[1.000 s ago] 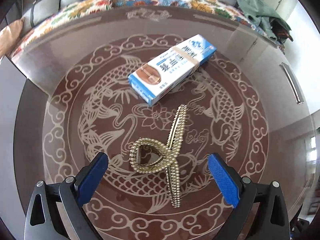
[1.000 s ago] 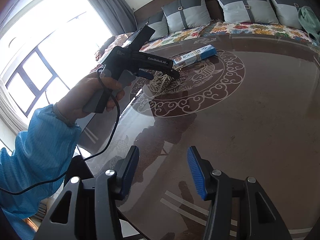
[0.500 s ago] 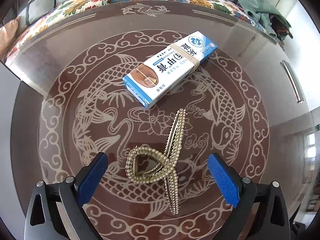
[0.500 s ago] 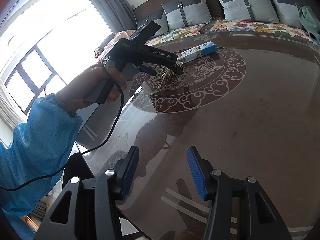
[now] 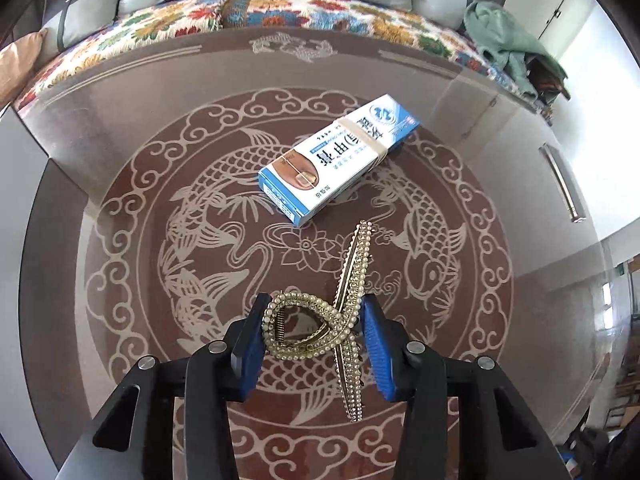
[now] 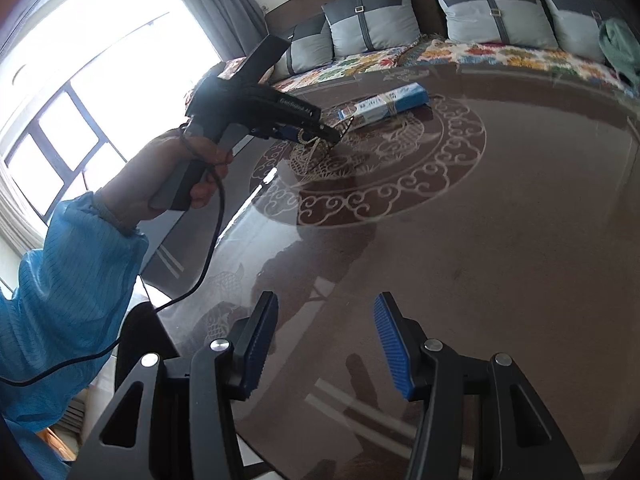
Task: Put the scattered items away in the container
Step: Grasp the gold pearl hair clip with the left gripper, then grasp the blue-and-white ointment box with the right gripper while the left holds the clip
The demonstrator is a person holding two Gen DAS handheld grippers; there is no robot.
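A gold pearl-studded hair clip (image 5: 347, 300) lies low in the left wrist view, over the patterned glass table (image 5: 120, 120). My left gripper (image 5: 314, 312) is closing on it, and both blue pads touch its sides. In the right wrist view the same left gripper (image 6: 316, 136) holds the hair clip (image 6: 310, 146) just over the table. A blue and white carton (image 5: 340, 158) with a rubber band lies beyond the clip; the right wrist view shows this carton (image 6: 384, 106) too. My right gripper (image 6: 324, 336) hangs open over bare table, nothing between its fingers. No container is in view.
A sofa with a floral cover (image 5: 320, 8) and grey cushions (image 6: 368, 20) runs along the table's far side, with a green cloth (image 5: 508, 44) at its right end. A hand (image 6: 180, 180) in a blue sleeve (image 6: 68, 292) holds the left gripper, trailing a cable. A bright window (image 6: 80, 80) is on the left.
The left gripper's jaws have come in from wide apart to touch both sides of the hair clip. The right gripper has kept still and open.
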